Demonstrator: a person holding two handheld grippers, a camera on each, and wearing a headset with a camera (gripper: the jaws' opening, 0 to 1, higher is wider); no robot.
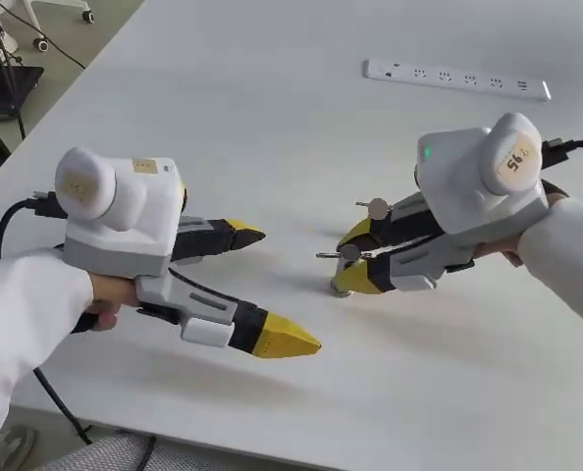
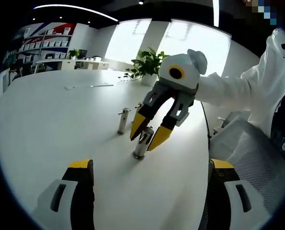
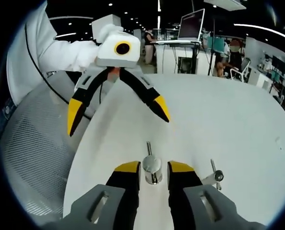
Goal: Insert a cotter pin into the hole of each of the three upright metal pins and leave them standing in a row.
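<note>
Nearest, at the left, the left gripper (image 1: pixel 290 289) hangs with jaws spread wide, holding nothing. To its right the right gripper (image 3: pixel 154 166) has its jaws set narrowly either side of an upright metal pin (image 2: pixel 141 146) on the table (image 1: pixel 272 118), though I cannot tell whether they press it. The pin looks like stiff, smooth steel on a small foot, so it would likely tip easily and is best held low on the shank. Its long axis is vertical, its cotter pin (image 3: pixel 148 147) lies level and points left, and a second pin (image 2: pixel 123 120) stands just beyond.

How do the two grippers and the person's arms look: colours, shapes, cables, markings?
The left gripper and right gripper have white boxy bodies with rounded tops and black-grey jaws ending in pointed yellow tips. A black cable leaves each. The right one shows a green light and printed digits. Sleeves are white.
</note>
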